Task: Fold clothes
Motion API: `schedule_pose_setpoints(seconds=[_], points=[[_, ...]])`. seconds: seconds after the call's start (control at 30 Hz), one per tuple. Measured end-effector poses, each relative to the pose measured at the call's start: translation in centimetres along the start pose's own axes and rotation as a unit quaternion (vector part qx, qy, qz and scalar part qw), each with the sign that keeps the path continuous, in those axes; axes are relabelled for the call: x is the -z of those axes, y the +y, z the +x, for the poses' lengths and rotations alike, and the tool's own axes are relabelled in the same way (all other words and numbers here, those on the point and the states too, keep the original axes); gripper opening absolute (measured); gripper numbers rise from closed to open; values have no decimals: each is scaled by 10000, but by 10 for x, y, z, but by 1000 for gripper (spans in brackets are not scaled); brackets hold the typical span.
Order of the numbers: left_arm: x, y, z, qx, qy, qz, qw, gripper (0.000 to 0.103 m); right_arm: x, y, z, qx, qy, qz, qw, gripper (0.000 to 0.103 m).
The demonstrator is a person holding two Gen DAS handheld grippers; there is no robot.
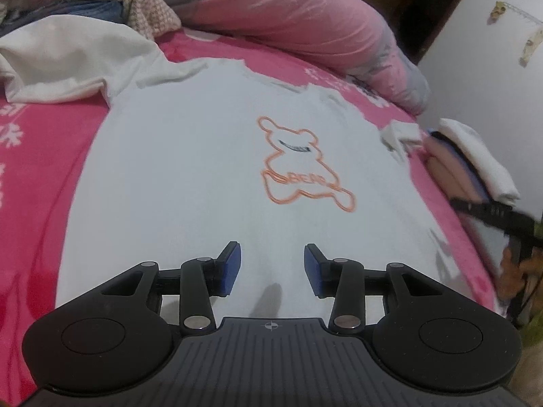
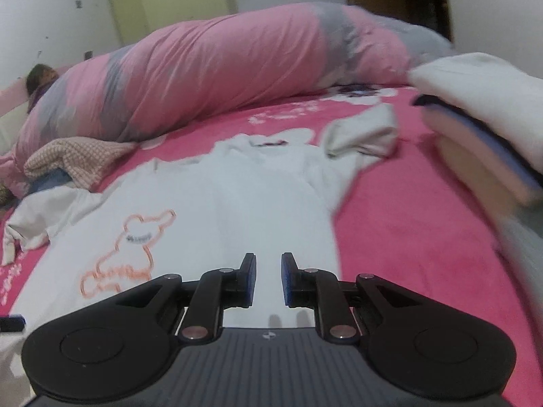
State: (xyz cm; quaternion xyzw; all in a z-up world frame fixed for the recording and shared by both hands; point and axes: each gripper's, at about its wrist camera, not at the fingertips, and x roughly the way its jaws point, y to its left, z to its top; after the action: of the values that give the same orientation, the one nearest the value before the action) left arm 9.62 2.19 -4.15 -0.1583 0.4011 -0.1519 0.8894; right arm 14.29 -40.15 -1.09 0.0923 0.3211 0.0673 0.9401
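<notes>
Pink bedsheet [image 1: 40,176] underneath, white bear-print t-shirt [image 1: 176,169] lying flat in the middle of the bed, left tool [image 1: 272,269] above its hem, jaws apart with nothing between, right tool [image 2: 268,279] narrower, empty too, folded pile [image 2: 488,142] off right, pink duvet [image 2: 217,68] behind

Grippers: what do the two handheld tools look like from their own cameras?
Both match. The left gripper and the right gripper have matte black linkage arms with silver pivot pins, blue pads on the jaws, two round black discs at the base, and a ribbed grey centre plate bearing a small crosshair mark. No cables or sleeves show.
</notes>
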Motion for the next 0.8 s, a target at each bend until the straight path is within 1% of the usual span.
schedule_pose_setpoints(seconds=[0.1, 0.2, 0.23, 0.27, 0.33, 0.4, 0.47, 0.57, 0.67, 0.73, 0.77, 0.8], points=[[-2, 8, 10, -133, 69, -92, 9998, 41, -19, -6, 32, 88, -1, 20, 10000, 17], [-4, 14, 13, -188, 50, -85, 9998, 41, -37, -29, 59, 123, 85, 416, 9990, 18], [-5, 17, 13, -198, 12, -72, 9998, 41, -41, -39, 67, 96, 78, 636, 9979, 21], [-6, 19, 14, -207, -35, -60, 9998, 41, -44, -52, 74, 58, 72, 895, 9959, 30], [-9, 23, 17, -224, -143, -34, 9996, 41, -48, -80, 93, -9, 119, 1566, 9876, 39], [-11, 29, 22, -212, -171, -102, 9996, 41, -49, -107, 112, -89, 192, 2192, 9754, 39], [-12, 35, 27, -188, -179, -182, 9995, 41, -50, -127, 134, -225, 336, 2643, 9636, 39], [-10, 39, 32, -140, -201, -240, 9994, 41, -52, -142, 168, -394, 537, 2999, 9516, 40], [-8, 42, 34, -95, -241, -288, 9992, 41, -60, -146, 186, -629, 383, 3080, 9485, 41], [-6, 43, 34, -76, -274, -324, 9991, 41, -63, -149, 196, -769, 317, 3188, 9442, 40], [-6, 44, 34, -70, -289, -340, 9990, 41, -63, -149, 198, -774, 259, 3184, 9444, 33], [-6, 44, 33, -68, -300, -355, 9989, 41, -62, -149, 200, -776, 200, 3177, 9448, 14]])
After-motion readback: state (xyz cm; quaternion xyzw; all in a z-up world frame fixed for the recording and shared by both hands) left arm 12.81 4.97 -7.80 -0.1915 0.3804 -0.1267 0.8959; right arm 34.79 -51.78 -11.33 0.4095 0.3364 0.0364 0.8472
